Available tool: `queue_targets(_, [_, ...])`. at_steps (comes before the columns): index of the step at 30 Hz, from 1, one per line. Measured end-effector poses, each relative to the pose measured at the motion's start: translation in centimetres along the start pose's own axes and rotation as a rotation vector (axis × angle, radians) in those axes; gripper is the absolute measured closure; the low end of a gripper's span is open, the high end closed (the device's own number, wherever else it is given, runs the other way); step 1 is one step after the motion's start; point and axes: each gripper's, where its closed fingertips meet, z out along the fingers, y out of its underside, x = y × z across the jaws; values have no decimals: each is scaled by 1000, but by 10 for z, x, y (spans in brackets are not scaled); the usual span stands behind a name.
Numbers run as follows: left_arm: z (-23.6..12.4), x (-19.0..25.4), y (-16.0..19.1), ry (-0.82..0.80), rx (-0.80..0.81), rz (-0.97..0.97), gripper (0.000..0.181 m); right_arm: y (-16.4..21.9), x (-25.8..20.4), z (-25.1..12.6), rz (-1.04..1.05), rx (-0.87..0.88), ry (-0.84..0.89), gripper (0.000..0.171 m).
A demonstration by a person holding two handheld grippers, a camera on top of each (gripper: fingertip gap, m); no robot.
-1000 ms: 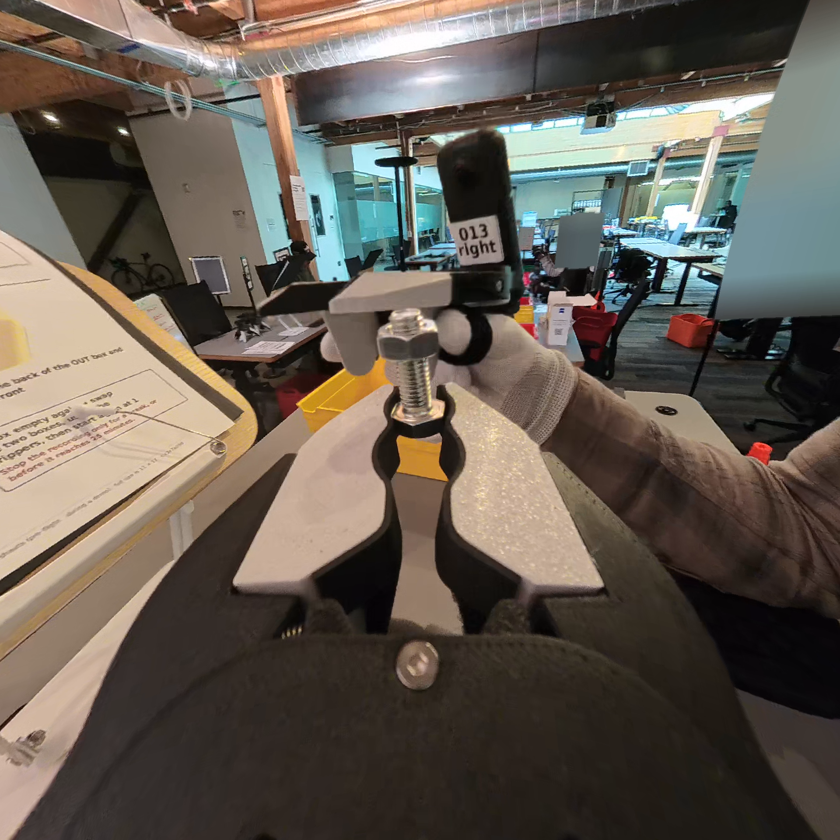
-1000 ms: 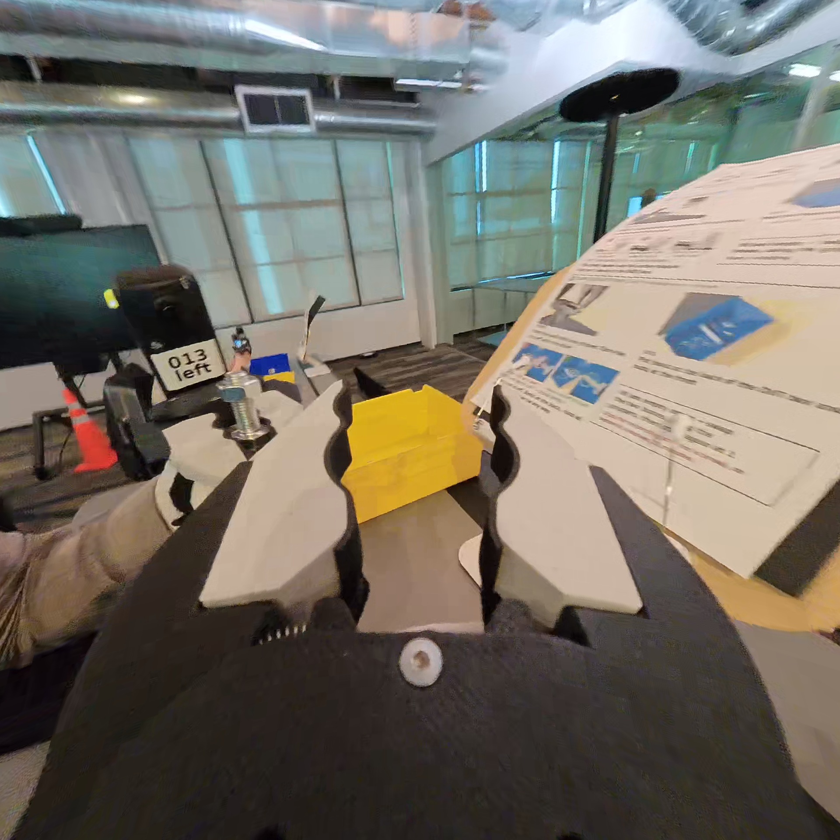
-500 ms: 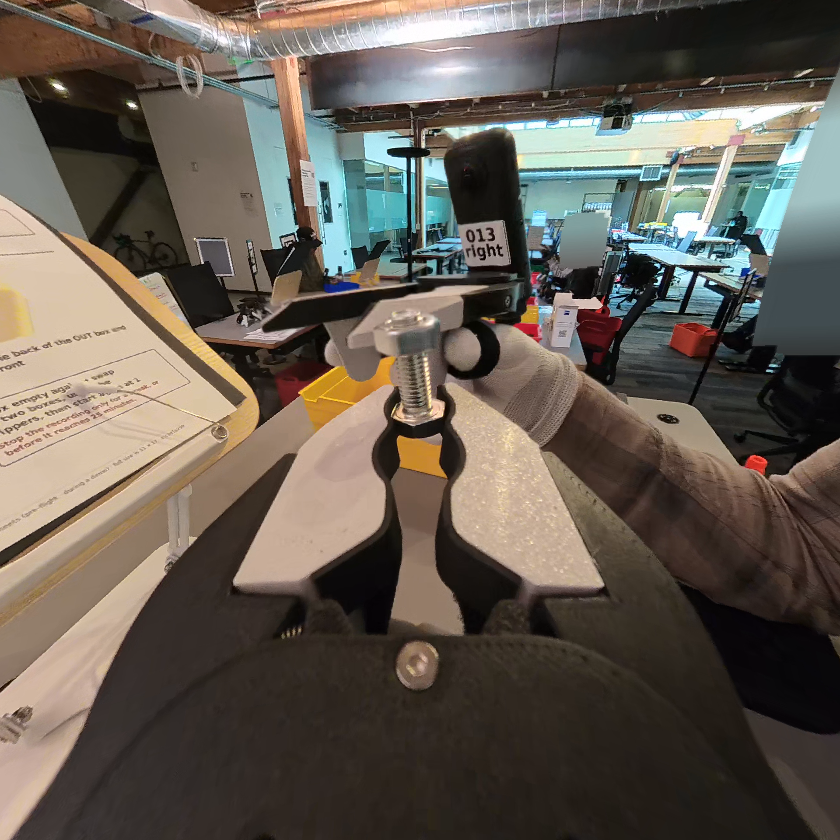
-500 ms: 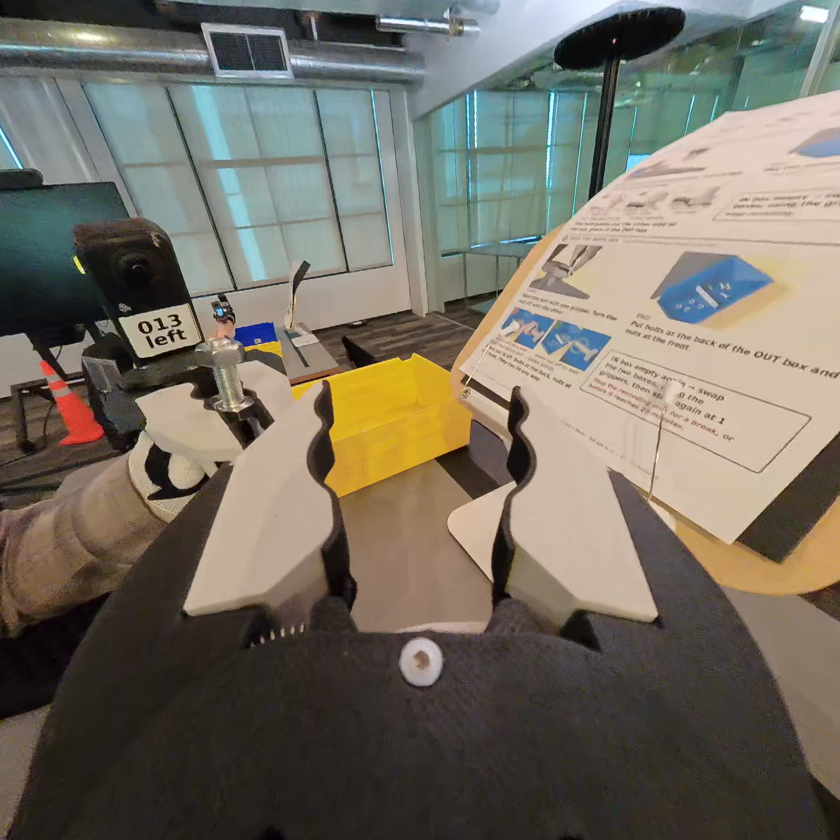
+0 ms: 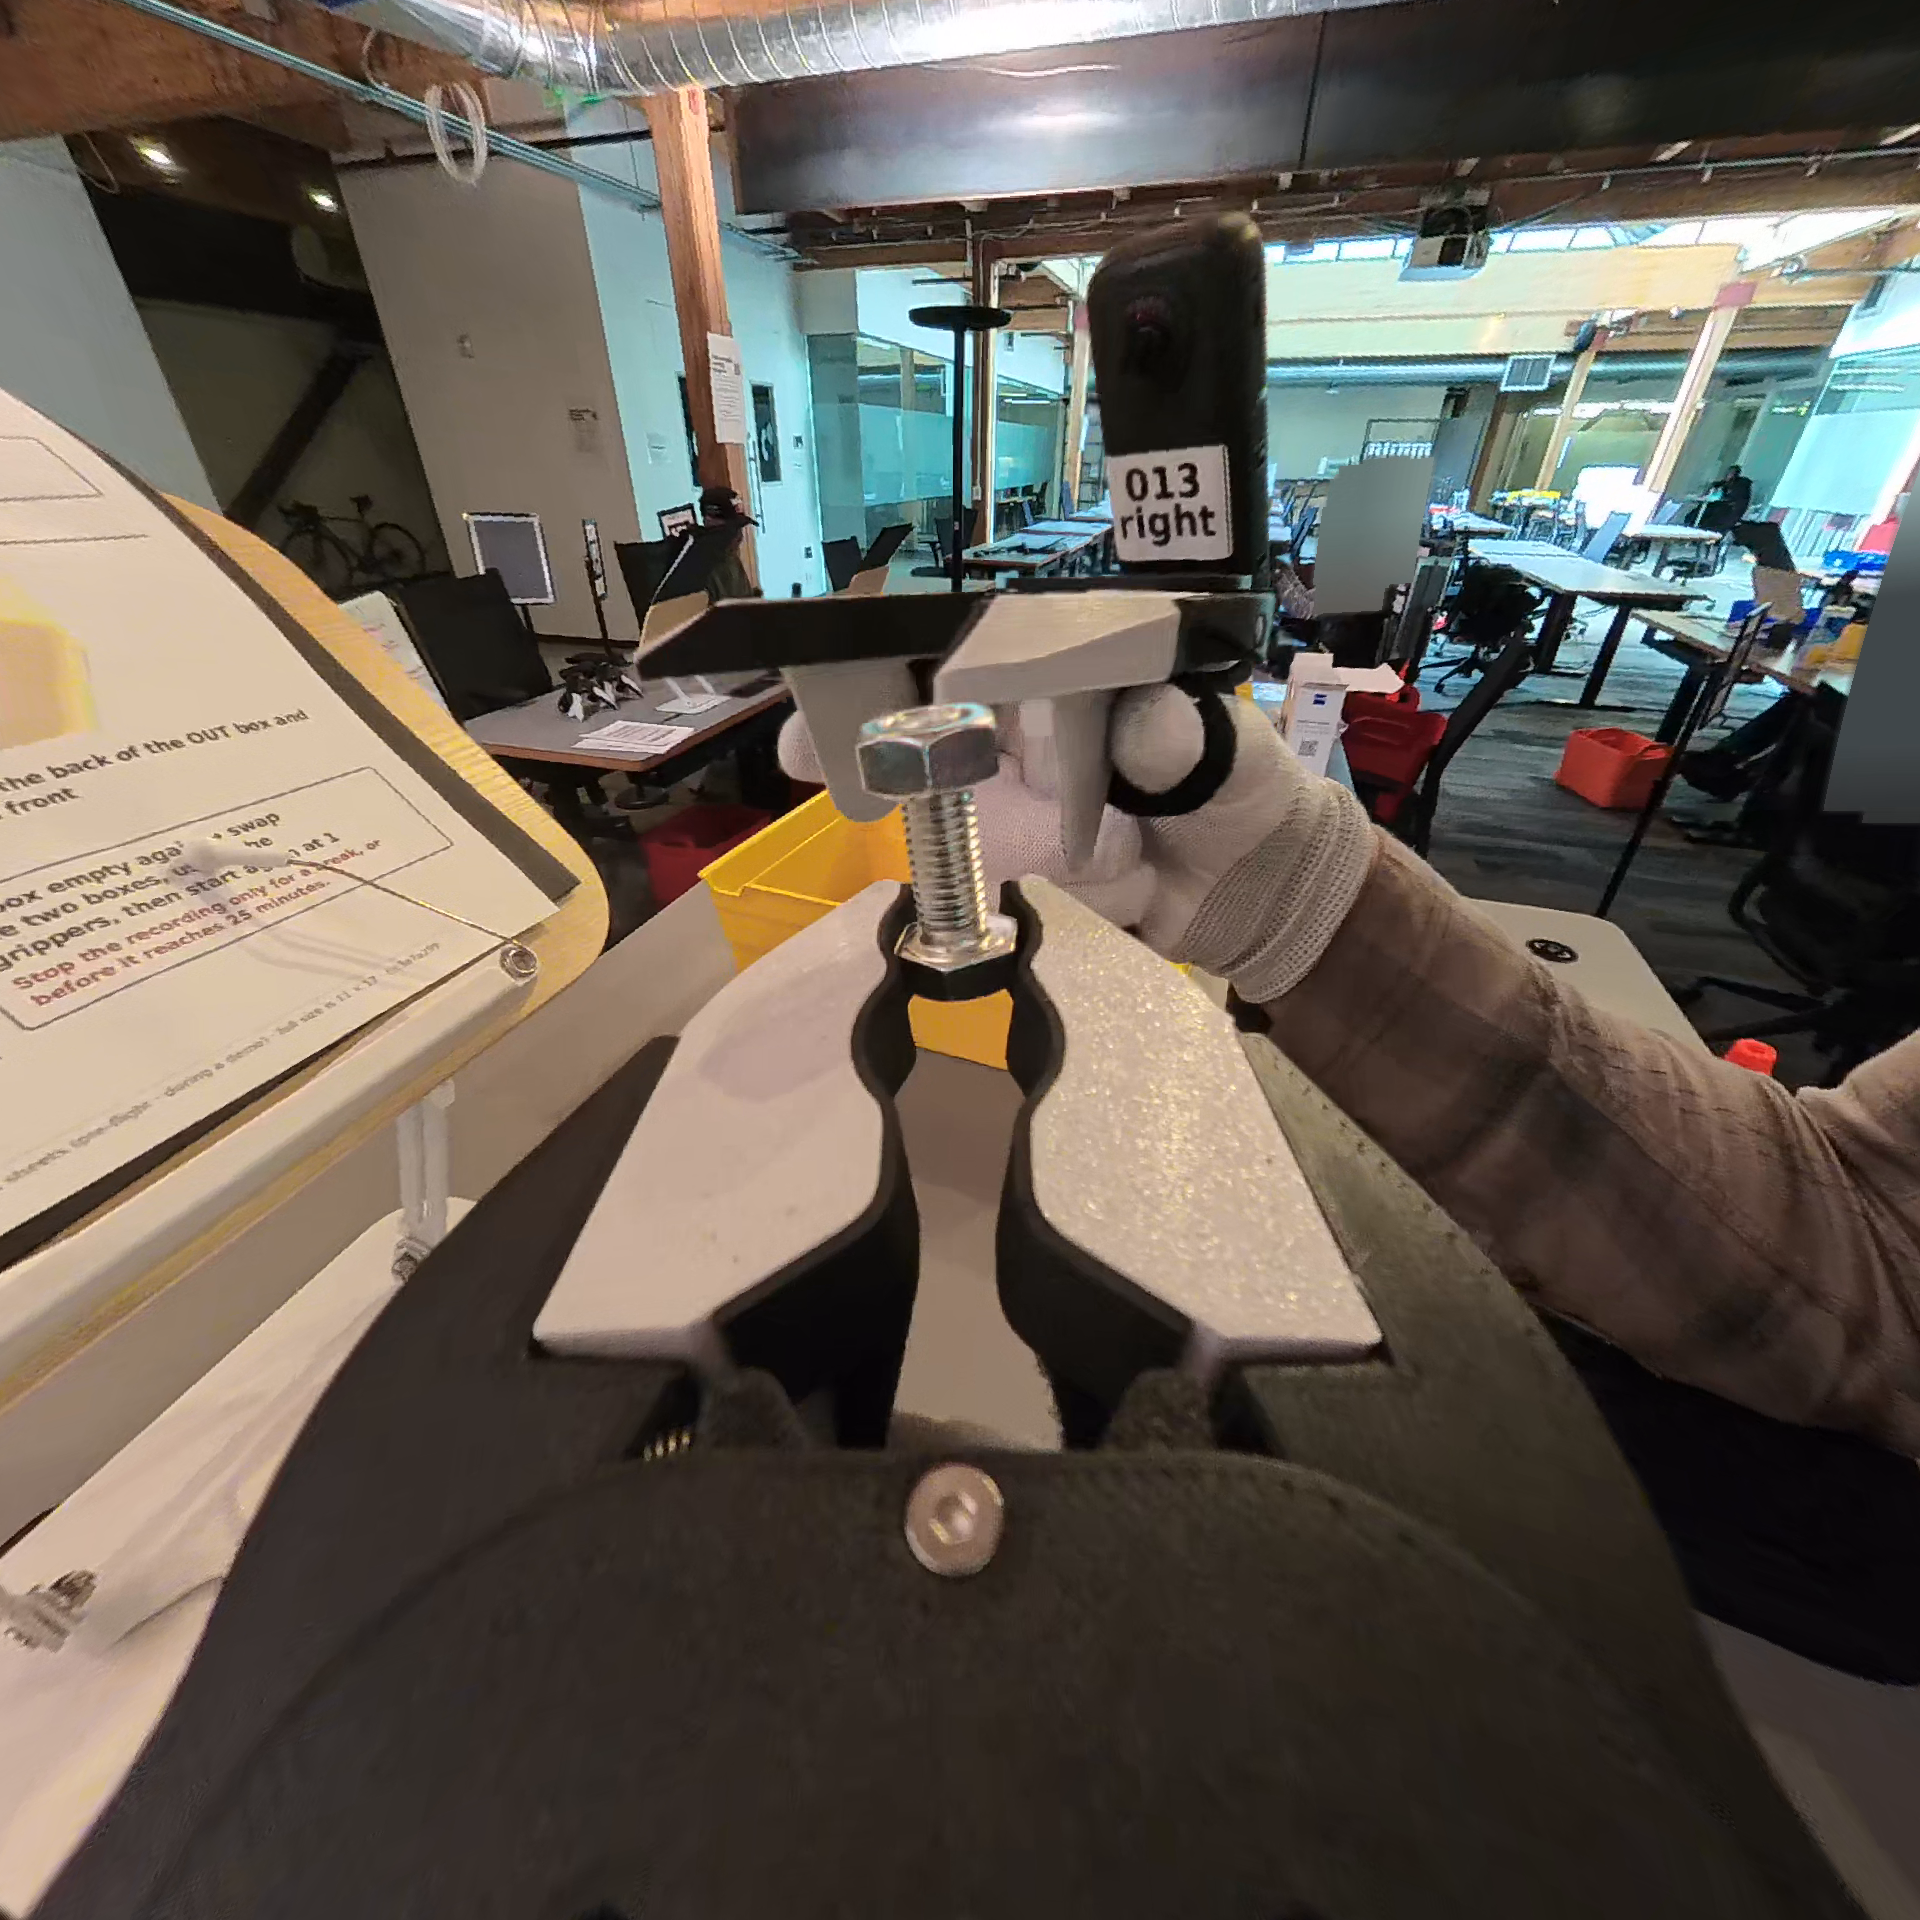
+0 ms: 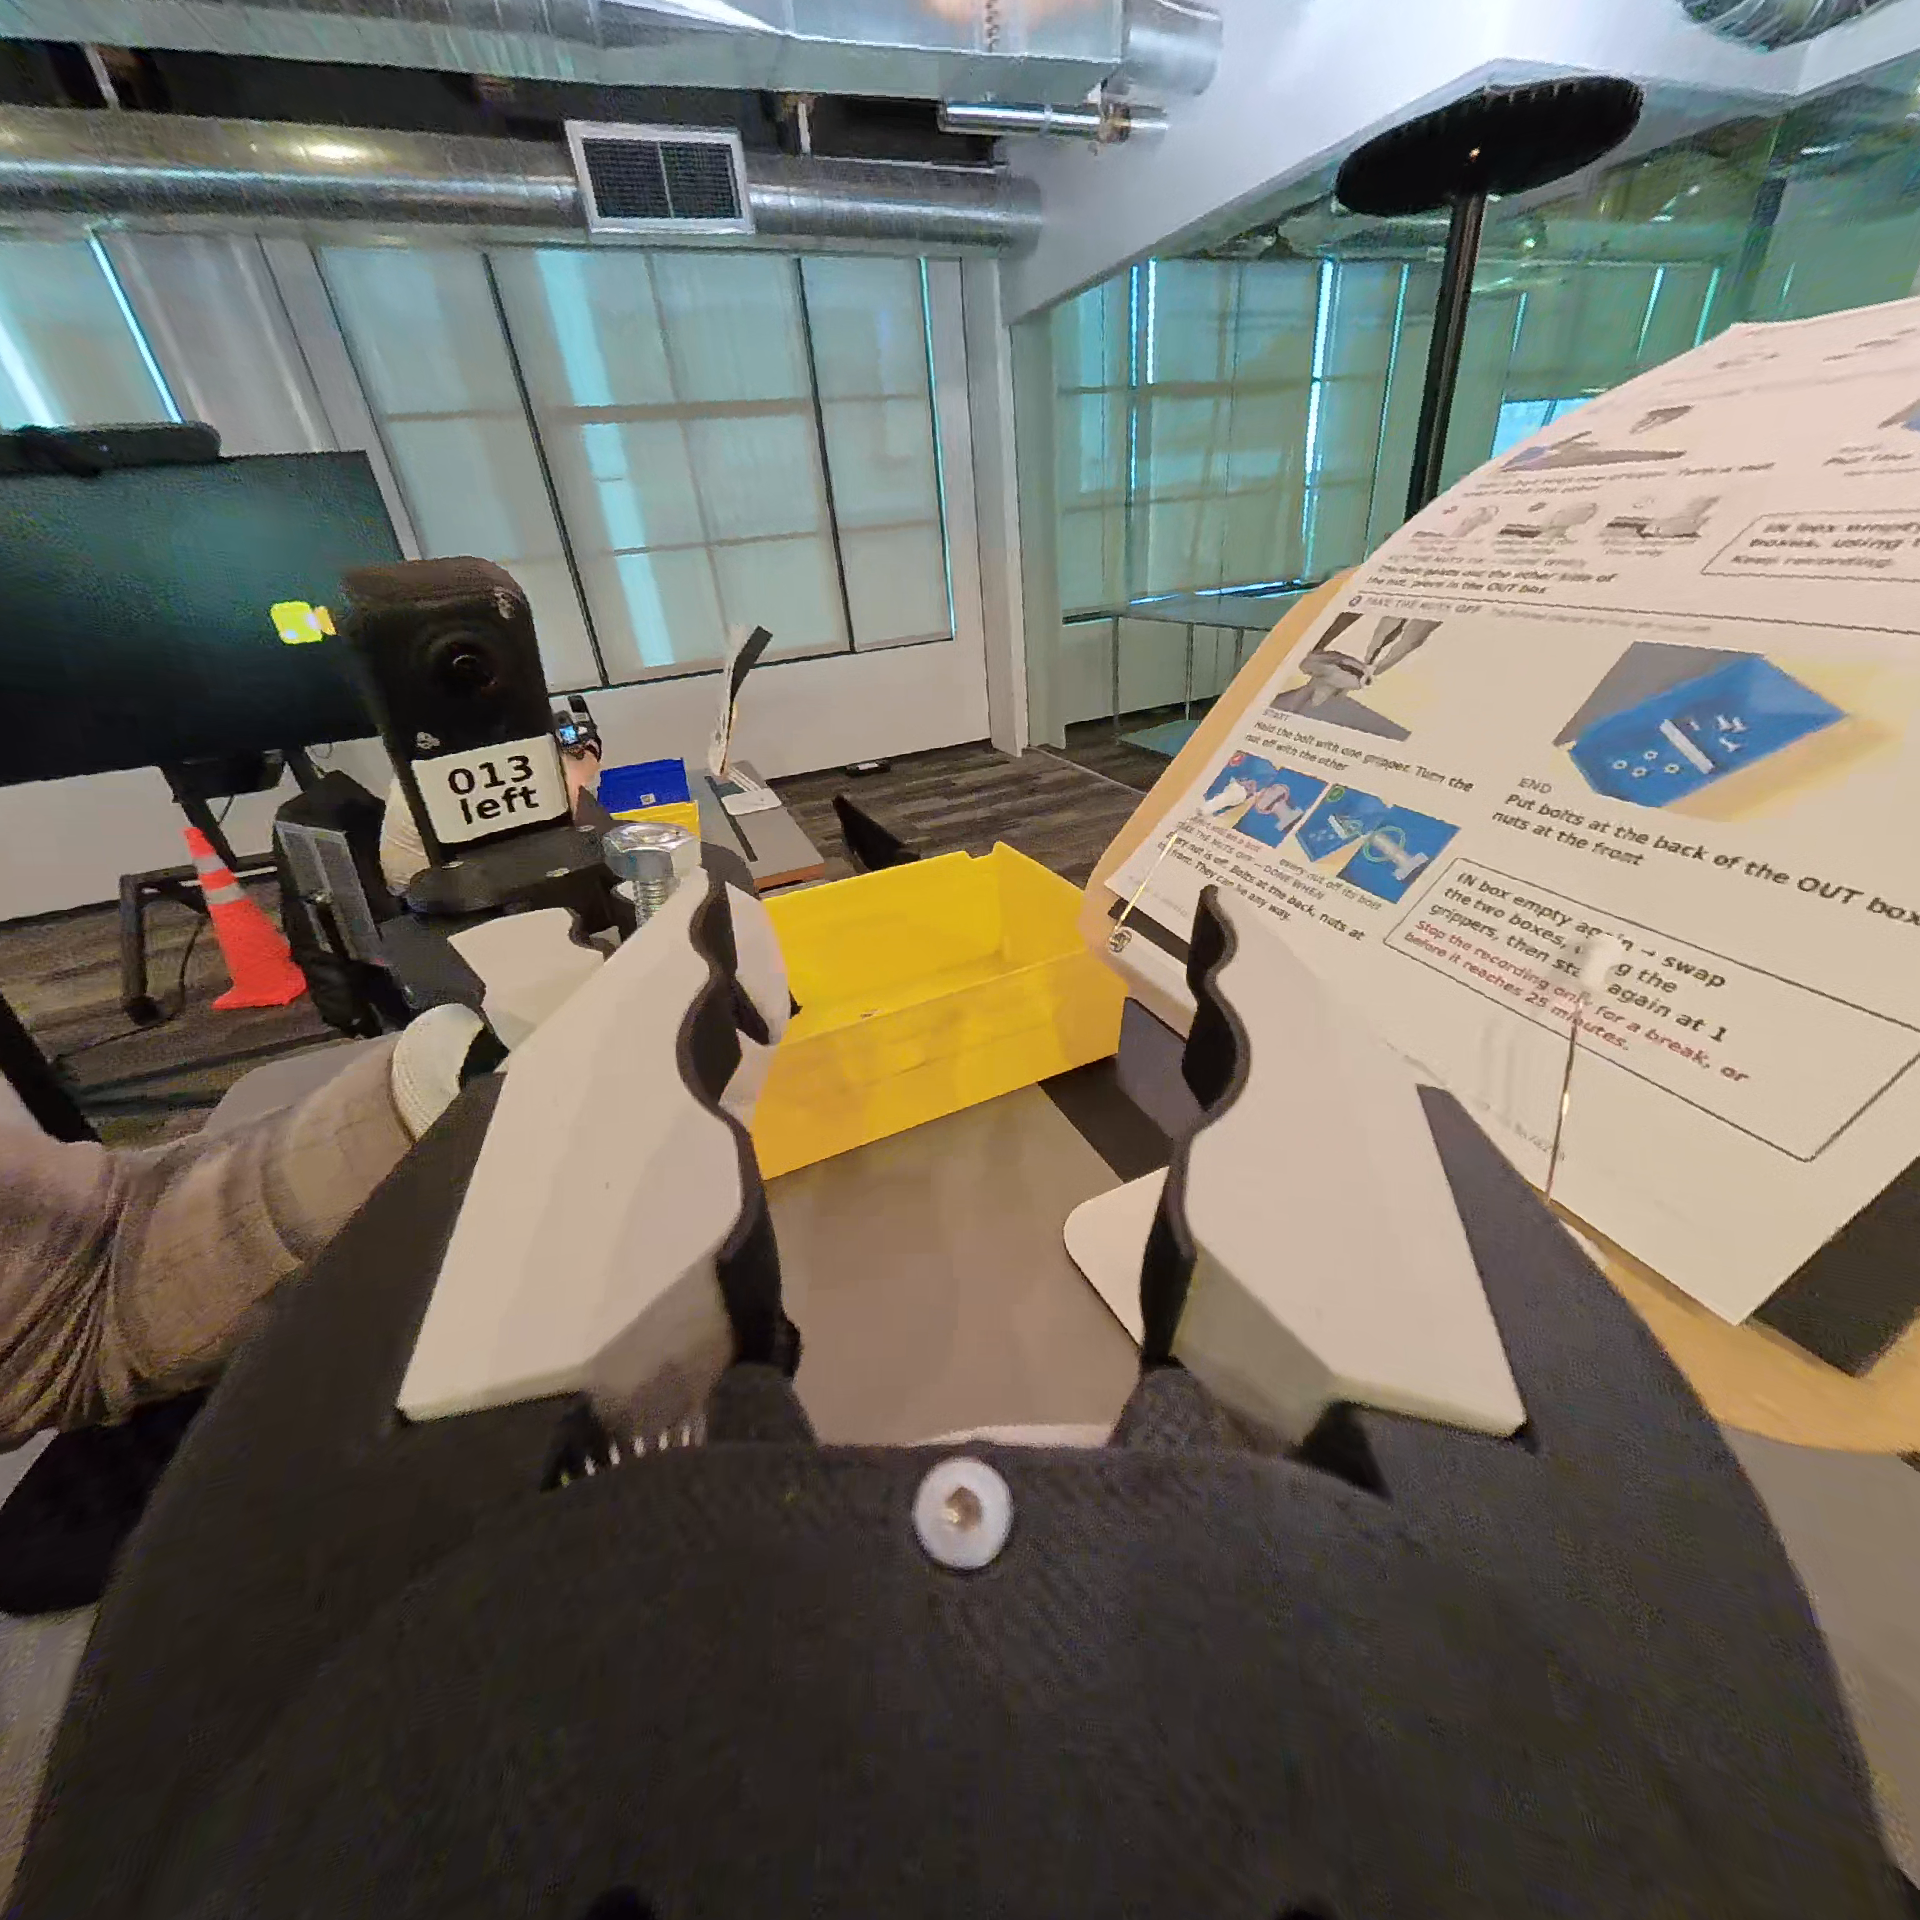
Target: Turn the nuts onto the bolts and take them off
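My left gripper point(image 5: 951, 961) is shut on a steel nut point(image 5: 953, 943) at its fingertips. A bolt point(image 5: 940, 831) stands upright in the nut, with its hex head on top. My right gripper point(image 6: 956, 920) is open and empty. In the left wrist view the right gripper point(image 5: 961, 696) sits just behind the bolt head, with a grey finger on each side of it. In the right wrist view the bolt head point(image 6: 649, 857) shows just left of my left finger point(image 6: 623, 1091), outside the gap. A white-gloved hand point(image 5: 1216, 831) holds the right gripper.
A yellow bin point(image 6: 935, 987) stands on the grey table point(image 6: 935, 1247) beyond both grippers and also shows in the left wrist view point(image 5: 790, 894). An instruction sheet on a tilted wooden board point(image 6: 1610, 831) stands close by on its white foot point(image 6: 1107, 1247). A loose bolt point(image 5: 42, 1621) lies at the lower left.
The right gripper has moved in toward the bolt head and stayed open. In the right wrist view the bolt has shifted right, up to the left finger. The left gripper kept its grip.
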Motion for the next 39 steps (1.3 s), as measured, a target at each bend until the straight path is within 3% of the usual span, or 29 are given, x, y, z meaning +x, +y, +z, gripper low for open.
queue_targets(14, [1, 7, -4, 16, 32, 29, 167, -10, -33, 7, 7, 48, -153, 83])
queue_targets(18, [2, 10, -4, 24, 31, 38, 167, -2, -28, 14, 7, 10, -115, 79])
queue_targets(19, [1, 10, -5, 29, 37, 37, 167, -3, -12, 11, 34, 17, -50, 91])
queue_targets(20, [0, 11, -6, 33, 39, 40, 167, -1, 5, 5, 49, 19, 20, 92])
queue_targets(23, [0, 10, -6, 26, 37, 42, 167, -3, 10, -4, 71, 39, 12, 89])
queue_targets(30, [2, 9, -2, 25, 25, 37, 167, -6, -37, 11, -8, 23, -158, 84])
queue_targets(33, [1, 9, -3, 18, 22, 45, 167, -2, -29, 13, 4, 10, -122, 84])
queue_targets(34, [0, 10, -4, 28, 30, 45, 167, -2, -16, 10, 19, 13, -67, 95])
queue_targets(35, [0, 11, -6, 32, 37, 45, 167, -2, -5, 6, 24, 18, -23, 94])
queue_targets(39, [0, 10, -6, 26, 32, 46, 167, -10, -20, 1, 21, 52, -107, 86])
